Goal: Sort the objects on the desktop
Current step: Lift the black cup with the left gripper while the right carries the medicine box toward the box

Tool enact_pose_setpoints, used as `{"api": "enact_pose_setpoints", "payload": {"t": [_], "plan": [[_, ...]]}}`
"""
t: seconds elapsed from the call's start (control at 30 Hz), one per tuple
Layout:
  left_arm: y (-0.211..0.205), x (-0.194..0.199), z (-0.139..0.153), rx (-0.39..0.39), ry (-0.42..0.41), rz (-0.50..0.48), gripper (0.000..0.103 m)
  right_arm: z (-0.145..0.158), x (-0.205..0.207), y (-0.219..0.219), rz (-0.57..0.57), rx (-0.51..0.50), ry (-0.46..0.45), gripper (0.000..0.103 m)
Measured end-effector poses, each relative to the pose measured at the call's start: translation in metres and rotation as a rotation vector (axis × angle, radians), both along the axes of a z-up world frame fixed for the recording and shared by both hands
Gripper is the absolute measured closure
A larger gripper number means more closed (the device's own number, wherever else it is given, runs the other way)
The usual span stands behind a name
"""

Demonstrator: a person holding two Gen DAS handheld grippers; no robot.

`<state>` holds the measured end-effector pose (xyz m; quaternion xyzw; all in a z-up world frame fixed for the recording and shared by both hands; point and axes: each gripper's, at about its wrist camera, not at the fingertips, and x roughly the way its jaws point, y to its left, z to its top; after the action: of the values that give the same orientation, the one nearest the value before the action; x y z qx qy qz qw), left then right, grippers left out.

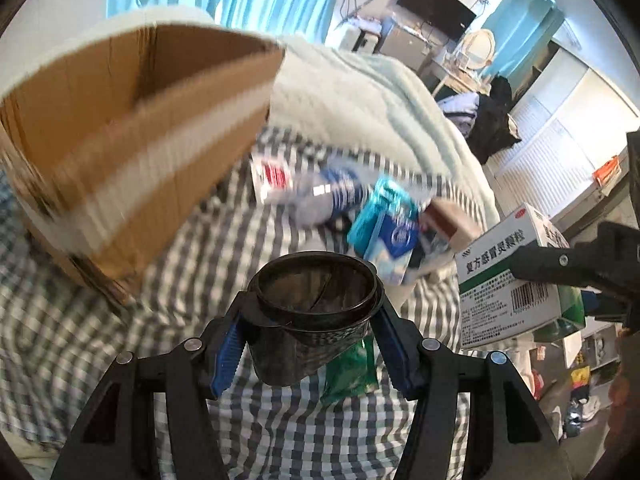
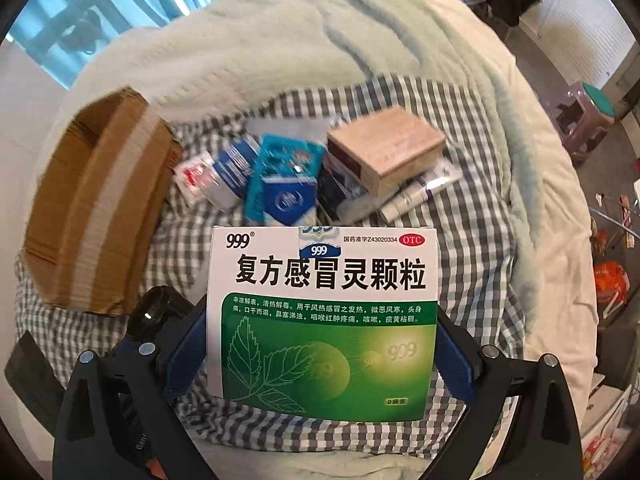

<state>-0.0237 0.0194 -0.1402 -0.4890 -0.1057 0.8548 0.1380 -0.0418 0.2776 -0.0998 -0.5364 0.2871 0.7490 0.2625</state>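
Note:
My left gripper (image 1: 310,320) is shut on a dark translucent plastic cup (image 1: 312,312) and holds it above the checked bedsheet. My right gripper (image 2: 320,356) is shut on a white and green 999 medicine box (image 2: 320,312); the box also shows at the right of the left wrist view (image 1: 508,280). An open cardboard box (image 1: 120,160) lies on the bed at the left, also in the right wrist view (image 2: 96,208). A pile of items lies beyond: a teal packet (image 2: 280,184), a tan box (image 2: 392,152), a red and white sachet (image 2: 196,178), a blue-labelled bottle (image 1: 324,196).
A pale green blanket (image 2: 280,40) covers the far bed. A green packet (image 1: 352,372) lies on the checked sheet (image 1: 240,240) under the cup. A purple stool (image 2: 584,120) stands on the floor at the right. A desk with a monitor (image 1: 436,4) stands far back.

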Motion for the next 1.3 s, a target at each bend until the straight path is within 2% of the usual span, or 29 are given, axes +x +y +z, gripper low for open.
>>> {"api": "enact_pose_setpoints", "payload": {"t": [0.17, 0.23, 0.4, 0.47, 0.5, 0.63, 0.7, 0.83, 0.9, 0.93, 1.03, 1.13, 1.3], "plan": [[-0.016, -0.007, 0.05, 0.004, 0.055, 0.022, 0.042, 0.04, 0.001, -0.005, -0.01, 0.06, 0.064, 0.006], [-0.021, -0.009, 0.073, 0.001, 0.076, 0.025, 0.042, 0.056, 0.0, -0.01, -0.061, 0.076, 0.1, 0.006], [-0.042, -0.023, 0.144, 0.008, 0.155, 0.038, 0.042, 0.091, -0.002, -0.022, -0.089, 0.029, 0.228, 0.006], [-0.048, -0.031, 0.164, -0.038, 0.176, 0.049, 0.042, 0.1, -0.007, -0.028, -0.089, 0.026, 0.254, 0.006], [-0.052, -0.035, 0.173, -0.051, 0.182, 0.048, 0.042, 0.105, -0.011, -0.033, -0.088, 0.024, 0.269, 0.006], [-0.081, -0.059, 0.197, -0.012, 0.167, 0.056, 0.042, 0.115, -0.03, -0.049, -0.064, 0.021, 0.291, 0.006], [-0.099, -0.07, 0.204, -0.038, 0.166, 0.069, 0.042, 0.119, -0.044, -0.06, -0.04, 0.026, 0.29, 0.006], [-0.123, -0.084, 0.21, -0.119, 0.194, 0.064, 0.042, 0.119, -0.068, -0.077, -0.006, 0.023, 0.288, 0.006], [-0.134, -0.085, 0.203, -0.147, 0.223, 0.07, 0.042, 0.115, -0.081, -0.084, 0.01, 0.023, 0.286, 0.006], [-0.139, -0.087, 0.197, -0.139, 0.219, 0.074, 0.042, 0.113, -0.089, -0.087, -0.074, 0.027, 0.298, 0.006], [-0.153, -0.1, 0.171, -0.077, 0.155, 0.068, 0.042, 0.106, -0.111, -0.093, -0.068, 0.003, 0.319, 0.006], [-0.166, -0.11, 0.152, -0.09, 0.124, 0.08, 0.042, 0.097, -0.136, -0.095, -0.059, -0.012, 0.321, 0.006], [-0.193, -0.13, 0.123, -0.082, 0.063, 0.156, 0.042, 0.091, -0.178, -0.101, -0.039, -0.021, 0.347, 0.006]]}}
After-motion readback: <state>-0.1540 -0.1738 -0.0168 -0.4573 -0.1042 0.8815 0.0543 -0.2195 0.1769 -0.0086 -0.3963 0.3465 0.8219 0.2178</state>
